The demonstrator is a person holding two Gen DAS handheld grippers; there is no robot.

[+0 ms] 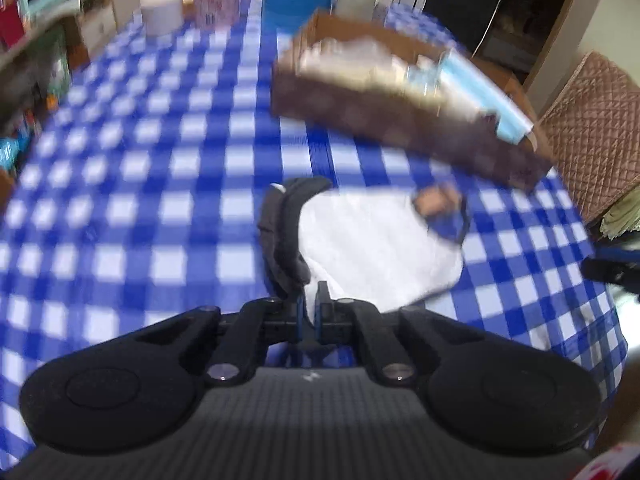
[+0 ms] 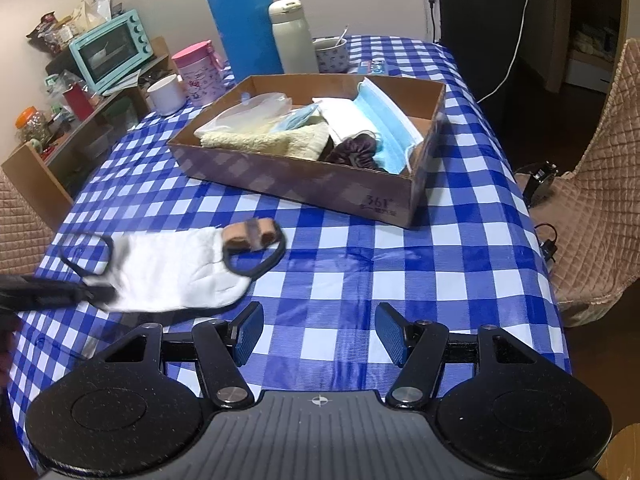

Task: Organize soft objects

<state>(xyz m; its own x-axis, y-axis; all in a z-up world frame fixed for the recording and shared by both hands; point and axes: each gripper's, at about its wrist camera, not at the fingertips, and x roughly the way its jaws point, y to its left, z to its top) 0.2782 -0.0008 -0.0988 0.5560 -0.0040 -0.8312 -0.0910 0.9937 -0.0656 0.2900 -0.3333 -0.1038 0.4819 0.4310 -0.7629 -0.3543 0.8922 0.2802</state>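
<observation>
Mask position drives the next move: white cloth face mask lies flat on the checked surface, lower left of the right wrist frame, long axis running left-right across that frame, black ear loops at both ends. A small tan item rests on its right end near the loop, too small to identify.

Left gripper has its fingers pressed together on the near edge of the mask, white fabric pinched between them at lower centre of the left wrist frame; black strap runs up and away just left of the fingers. Same gripper enters the right wrist frame from the left edge, on the mask's left end.

Right gripper has fingers spread, nothing between them, over bare surface just right of the mask's right end, not touching it.

Cardboard box sits beyond the mask, centre to upper right of the right wrist frame, well apart from it, already holding a blue surgical mask, yellow towel, dark scrunchie and a plastic bag.

Judgement: left hand is nearer and already has the mask; move calls for lifting up and away toward the box. Free end and loops will likely droop and could drag the tan item. Left wrist frame is motion-blurred, so exact bite depth is unclear.
</observation>
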